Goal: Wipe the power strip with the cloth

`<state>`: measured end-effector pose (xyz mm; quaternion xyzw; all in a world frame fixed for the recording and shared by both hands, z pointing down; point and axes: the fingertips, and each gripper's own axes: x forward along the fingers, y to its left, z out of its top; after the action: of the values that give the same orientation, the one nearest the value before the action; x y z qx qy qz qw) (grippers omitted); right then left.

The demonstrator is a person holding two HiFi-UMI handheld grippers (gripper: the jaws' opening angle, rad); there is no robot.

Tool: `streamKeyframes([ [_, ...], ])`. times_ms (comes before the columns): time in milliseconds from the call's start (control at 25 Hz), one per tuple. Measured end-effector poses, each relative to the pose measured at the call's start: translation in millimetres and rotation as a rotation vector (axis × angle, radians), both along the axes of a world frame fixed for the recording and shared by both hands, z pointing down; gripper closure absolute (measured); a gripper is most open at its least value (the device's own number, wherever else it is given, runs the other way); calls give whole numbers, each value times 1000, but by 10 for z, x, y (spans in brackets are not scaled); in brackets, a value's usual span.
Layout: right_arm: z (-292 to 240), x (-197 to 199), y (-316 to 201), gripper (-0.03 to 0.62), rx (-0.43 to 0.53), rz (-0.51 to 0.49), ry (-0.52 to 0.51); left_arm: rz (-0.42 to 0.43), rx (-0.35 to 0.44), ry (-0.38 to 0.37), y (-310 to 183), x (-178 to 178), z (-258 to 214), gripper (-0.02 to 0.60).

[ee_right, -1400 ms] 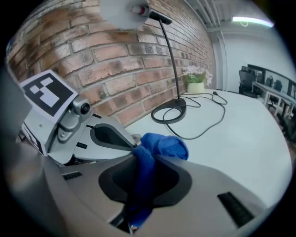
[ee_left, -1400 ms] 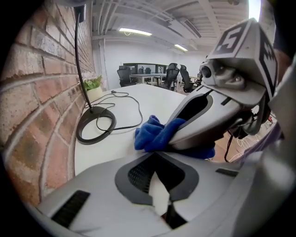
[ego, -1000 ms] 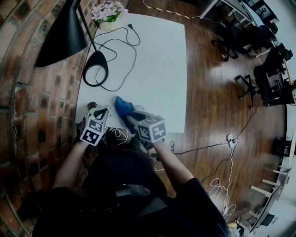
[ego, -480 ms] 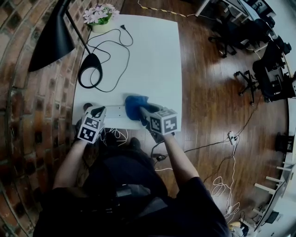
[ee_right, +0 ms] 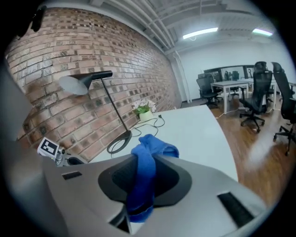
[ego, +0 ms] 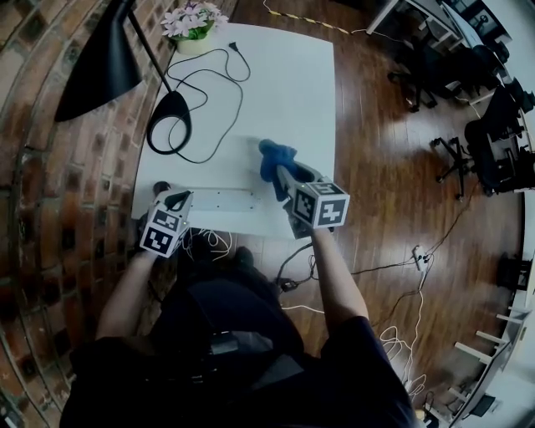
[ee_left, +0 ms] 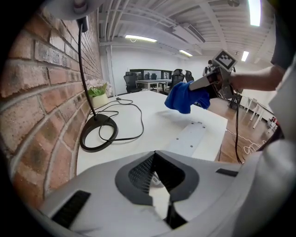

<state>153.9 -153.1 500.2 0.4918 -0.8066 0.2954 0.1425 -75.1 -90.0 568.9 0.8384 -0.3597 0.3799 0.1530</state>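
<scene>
The white power strip (ego: pixel 219 201) lies along the near edge of the white table (ego: pixel 292 92), and shows as a pale slab (ee_left: pixel 193 138) in the left gripper view. My left gripper (ego: pixel 176 201) (ee_left: pixel 155 156) rests at the strip's left end with its jaws shut; whether they pinch anything I cannot tell. The right gripper (ego: pixel 282 174) (ee_right: pixel 148 159) is shut on a bunched blue cloth (ego: pixel 274 157) (ee_right: pixel 147 159) (ee_left: pixel 184 96). It holds the cloth in the air, above the table and to the right of the strip, clear of it.
A black desk lamp stands at the table's left, its ring base (ego: pixel 170 124) beside the brick wall and its shade (ego: pixel 92 71) overhanging. Its black cord (ego: pixel 219 75) loops toward a flower pot (ego: pixel 194 21) at the far end. Cables (ego: pixel 368 267) trail over the wooden floor.
My right gripper has carried the blue cloth to the right along the strip, then up and off it. The left gripper has stayed at the strip's left end.
</scene>
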Motion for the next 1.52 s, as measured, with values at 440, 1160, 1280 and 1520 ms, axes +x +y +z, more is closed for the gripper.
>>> streamKeyframes([
  [440, 604, 1, 166, 332, -74, -124, 174, 12, -23, -8, 45, 1, 53, 575],
  [1160, 920, -1344, 808, 293, -177, -1056, 545, 53, -48, 10, 147, 2, 150, 572],
  [1280, 972, -1361, 770, 293, -211, -1064, 530, 45, -52, 38, 137, -16, 150, 572],
  [1520, 1022, -1440, 934, 292, -221, -1157, 525, 42, -59, 57, 131, -48, 163, 572],
])
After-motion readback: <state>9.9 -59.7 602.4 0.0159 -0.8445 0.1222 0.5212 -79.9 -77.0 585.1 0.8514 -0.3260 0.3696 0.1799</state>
